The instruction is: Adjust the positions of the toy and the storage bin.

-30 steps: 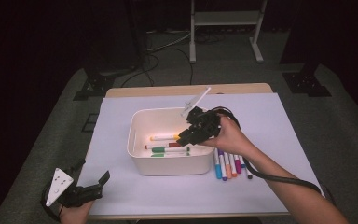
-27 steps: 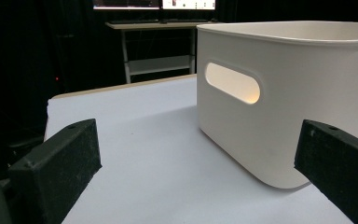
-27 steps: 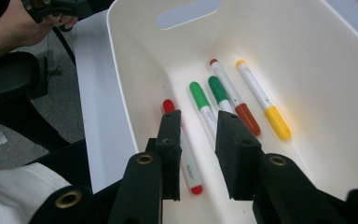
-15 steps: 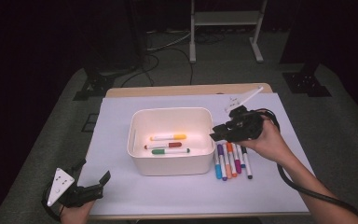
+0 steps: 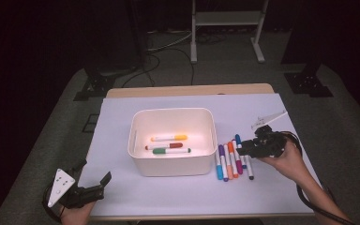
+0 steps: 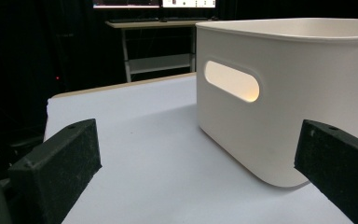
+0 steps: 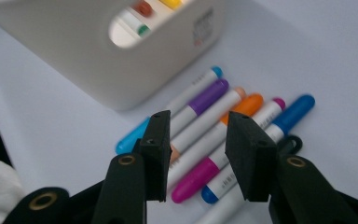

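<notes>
Nearest the person, the left gripper (image 5: 91,190) rests at the near left corner of the pale lilac sheet covering the table (image 5: 168,197); its two black jaws stand wide apart with nothing between them, facing the bin's slotted end.

Farther in sits the white rounded plastic bin (image 5: 173,166), with an oval handle slot (image 6: 231,80) in its end wall; inside lie three markers, an orange-capped one (image 5: 169,138), a red-capped one (image 5: 165,146) and a green-capped one (image 5: 171,151).

Just right of the bin a row of loose felt-tip markers (image 5: 233,159) lies side by side on the sheet, their caps light blue, purple, orange, magenta and dark blue; small grey print runs along the white barrels, too blurred to read; a small label on the bin's wall (image 7: 205,31) is equally illegible.

The right gripper (image 7: 198,154) hovers just above this row; its jaws have just been opening, stand part open and hold nothing.
</notes>
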Tool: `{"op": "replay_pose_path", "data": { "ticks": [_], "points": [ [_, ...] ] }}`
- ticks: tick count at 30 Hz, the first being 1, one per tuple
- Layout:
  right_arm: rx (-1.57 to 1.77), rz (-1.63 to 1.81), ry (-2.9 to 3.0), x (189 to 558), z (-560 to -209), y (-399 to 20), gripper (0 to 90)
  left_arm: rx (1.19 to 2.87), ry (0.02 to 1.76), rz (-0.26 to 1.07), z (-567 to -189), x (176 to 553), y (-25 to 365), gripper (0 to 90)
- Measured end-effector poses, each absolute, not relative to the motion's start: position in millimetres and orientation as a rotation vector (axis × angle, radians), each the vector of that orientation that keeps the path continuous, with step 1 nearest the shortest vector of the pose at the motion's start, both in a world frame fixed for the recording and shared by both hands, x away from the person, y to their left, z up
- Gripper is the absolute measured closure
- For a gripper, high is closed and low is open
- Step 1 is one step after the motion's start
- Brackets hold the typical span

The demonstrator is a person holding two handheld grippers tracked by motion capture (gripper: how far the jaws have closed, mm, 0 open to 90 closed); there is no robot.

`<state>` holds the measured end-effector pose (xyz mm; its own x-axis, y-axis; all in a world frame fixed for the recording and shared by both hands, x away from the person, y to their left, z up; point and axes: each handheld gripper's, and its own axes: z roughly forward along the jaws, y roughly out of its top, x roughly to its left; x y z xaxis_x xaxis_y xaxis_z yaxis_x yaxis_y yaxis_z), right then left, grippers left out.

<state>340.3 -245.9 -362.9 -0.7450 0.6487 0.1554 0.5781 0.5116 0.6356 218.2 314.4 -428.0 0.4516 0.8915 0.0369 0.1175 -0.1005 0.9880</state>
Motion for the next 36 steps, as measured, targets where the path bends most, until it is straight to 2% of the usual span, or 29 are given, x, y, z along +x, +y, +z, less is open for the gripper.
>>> {"op": "replay_pose_path", "data": {
  "ticks": [11,31,36],
  "points": [
    [1.252,0.915,2.554,343.3,-412.1,-264.0,59.4,1.544,0.918,0.834,-428.2,217.9,314.5,0.0],
    [1.380,0.802,2.478,340.3,-435.9,-281.2,61.1,1.540,0.920,0.833,-428.3,217.9,314.6,0.0],
    [1.402,0.770,2.443,335.5,-436.6,-294.6,65.2,1.542,0.921,0.833,-428.4,218.1,314.6,0.0]
  ]
}}
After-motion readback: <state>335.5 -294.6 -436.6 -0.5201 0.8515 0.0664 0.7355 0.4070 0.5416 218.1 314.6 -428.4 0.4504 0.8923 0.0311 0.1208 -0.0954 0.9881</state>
